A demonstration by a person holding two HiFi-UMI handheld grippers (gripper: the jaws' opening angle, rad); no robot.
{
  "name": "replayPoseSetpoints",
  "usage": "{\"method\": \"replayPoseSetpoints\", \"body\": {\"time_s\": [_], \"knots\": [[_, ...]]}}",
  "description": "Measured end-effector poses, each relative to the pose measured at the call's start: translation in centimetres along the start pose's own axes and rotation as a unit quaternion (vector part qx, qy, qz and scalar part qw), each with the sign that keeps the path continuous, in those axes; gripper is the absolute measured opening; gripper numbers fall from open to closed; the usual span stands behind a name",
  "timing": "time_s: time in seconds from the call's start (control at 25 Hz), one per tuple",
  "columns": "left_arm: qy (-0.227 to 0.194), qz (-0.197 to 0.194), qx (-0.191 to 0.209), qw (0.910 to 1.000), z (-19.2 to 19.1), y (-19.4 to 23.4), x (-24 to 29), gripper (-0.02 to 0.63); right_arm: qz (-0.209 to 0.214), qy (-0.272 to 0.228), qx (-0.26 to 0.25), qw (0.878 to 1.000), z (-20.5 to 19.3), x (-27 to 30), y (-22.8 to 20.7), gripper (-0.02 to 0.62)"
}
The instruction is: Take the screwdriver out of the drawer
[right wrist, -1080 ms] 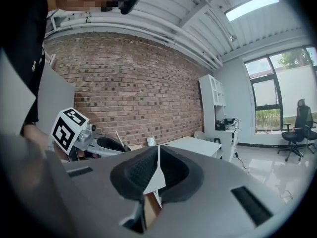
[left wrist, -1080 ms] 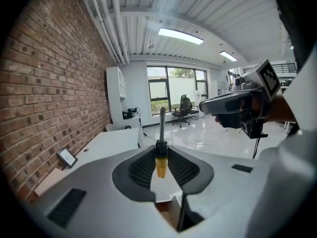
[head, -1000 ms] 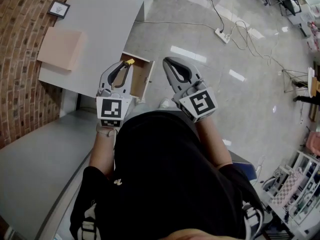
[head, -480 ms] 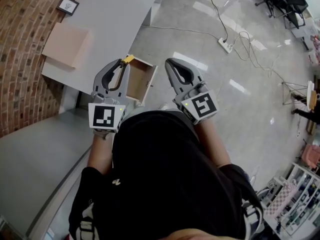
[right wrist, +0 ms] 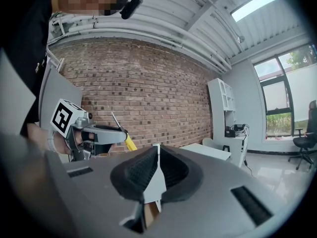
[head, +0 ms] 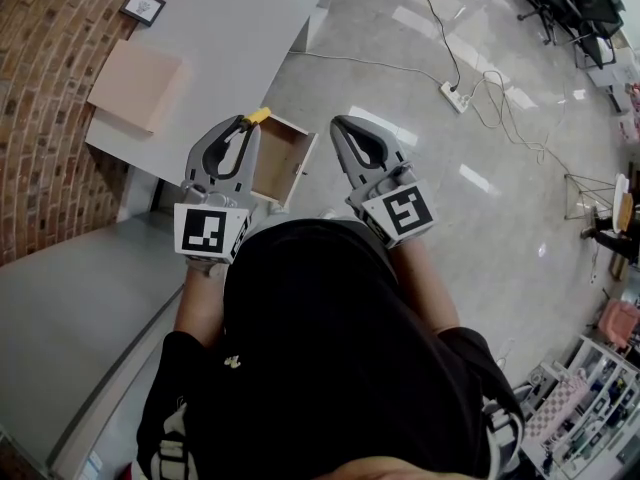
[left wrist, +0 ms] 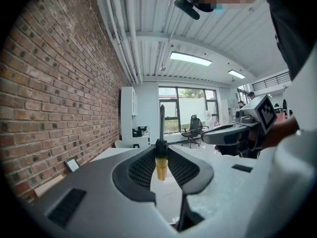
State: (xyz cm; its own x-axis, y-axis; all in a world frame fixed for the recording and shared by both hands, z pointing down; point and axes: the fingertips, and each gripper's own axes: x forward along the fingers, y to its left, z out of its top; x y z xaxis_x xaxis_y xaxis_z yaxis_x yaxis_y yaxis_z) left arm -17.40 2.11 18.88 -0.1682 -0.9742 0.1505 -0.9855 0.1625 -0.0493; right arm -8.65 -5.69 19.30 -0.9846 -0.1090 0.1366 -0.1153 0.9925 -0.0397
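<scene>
My left gripper (head: 250, 121) is shut on a screwdriver with a yellow handle (head: 259, 116), just above the far left corner of the open wooden drawer (head: 287, 160). In the left gripper view the yellow handle (left wrist: 161, 168) hangs below the pads, with the dark shaft (left wrist: 162, 123) standing upright above them, pinched at my left gripper (left wrist: 161, 155). My right gripper (head: 340, 124) hovers beside the drawer's right side. Its jaws meet at the tips at my right gripper (right wrist: 157, 148), with nothing in them. From the right gripper view I see the left gripper (right wrist: 99, 133) and the screwdriver (right wrist: 130, 143).
The drawer juts out from a white desk (head: 230, 28) that carries a flat pink box (head: 135, 83) and a small picture frame (head: 145, 6). A brick wall (head: 40, 118) runs at the left. A power strip and cables (head: 455, 98) lie on the glossy floor.
My left gripper has risen with the screwdriver, out of the drawer and slightly left. The right gripper has stayed where it was.
</scene>
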Motion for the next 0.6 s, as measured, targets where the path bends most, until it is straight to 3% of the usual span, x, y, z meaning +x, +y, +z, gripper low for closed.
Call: {"method": "replayPoseSetpoints", "body": {"time_s": [0.6], "knots": [[0.012,-0.003,-0.010,0.9999,-0.95,-0.97,0.06,0.080,0.003,0.005,-0.003,1.000,-0.75,-0.68,-0.17,0.012]]}}
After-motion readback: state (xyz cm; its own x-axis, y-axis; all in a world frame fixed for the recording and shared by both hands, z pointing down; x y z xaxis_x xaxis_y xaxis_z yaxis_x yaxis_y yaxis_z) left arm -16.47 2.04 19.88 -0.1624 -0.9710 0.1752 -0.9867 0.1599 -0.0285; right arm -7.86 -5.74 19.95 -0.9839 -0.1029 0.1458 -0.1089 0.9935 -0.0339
